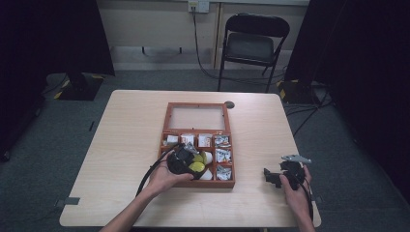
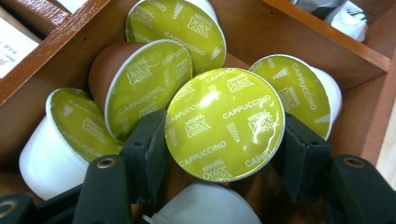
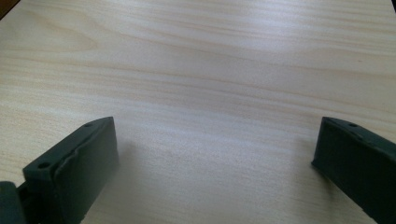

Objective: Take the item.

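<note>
In the left gripper view, the left gripper (image 2: 224, 154) rises from the bottom of the frame with its two black jaws pressed against either side of a green-lidded cappuccino capsule (image 2: 225, 123) at the centre. Four more capsules lie around it inside a wooden compartment (image 2: 280, 42): a brown-bodied one (image 2: 140, 84) at upper left, another (image 2: 182, 25) at top centre, a white-bodied one (image 2: 60, 135) at far left, and one (image 2: 303, 93) at right. A white capsule body (image 2: 205, 205) sits at the bottom edge, between the jaws.
</note>
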Demonstrator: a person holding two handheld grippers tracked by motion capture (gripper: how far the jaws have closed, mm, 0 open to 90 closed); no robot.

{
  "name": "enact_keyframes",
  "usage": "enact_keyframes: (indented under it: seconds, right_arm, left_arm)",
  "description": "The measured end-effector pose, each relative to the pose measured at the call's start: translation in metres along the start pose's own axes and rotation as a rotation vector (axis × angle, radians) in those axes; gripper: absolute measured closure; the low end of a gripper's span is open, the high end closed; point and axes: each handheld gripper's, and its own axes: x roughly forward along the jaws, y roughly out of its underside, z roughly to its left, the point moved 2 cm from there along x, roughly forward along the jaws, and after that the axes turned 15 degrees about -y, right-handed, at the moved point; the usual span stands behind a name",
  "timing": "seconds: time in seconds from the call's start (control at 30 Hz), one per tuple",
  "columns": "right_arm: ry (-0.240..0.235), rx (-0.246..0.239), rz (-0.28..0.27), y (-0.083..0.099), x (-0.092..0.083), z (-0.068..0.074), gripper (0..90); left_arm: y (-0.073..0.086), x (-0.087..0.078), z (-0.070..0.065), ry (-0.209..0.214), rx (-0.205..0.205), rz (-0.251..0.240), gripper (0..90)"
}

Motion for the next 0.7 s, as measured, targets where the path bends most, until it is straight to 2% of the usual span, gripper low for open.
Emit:
enact_keyframes:
  seconds: [0.33,0.7]
  right_arm:
    - [0.0,0.0,-0.001,0.0,0.0,0.0,0.0]
    - [0.0,0.0,-0.001,-0.0001,0.0001,-0.0001,0.0]
  left_arm:
    - [0.0008,-0.0018,-0.0006,0.005,0.005,-0.022,40.4]
    - [0.0018,-0.005,0.0027,0.018,-0.016,-0.056,40.4]
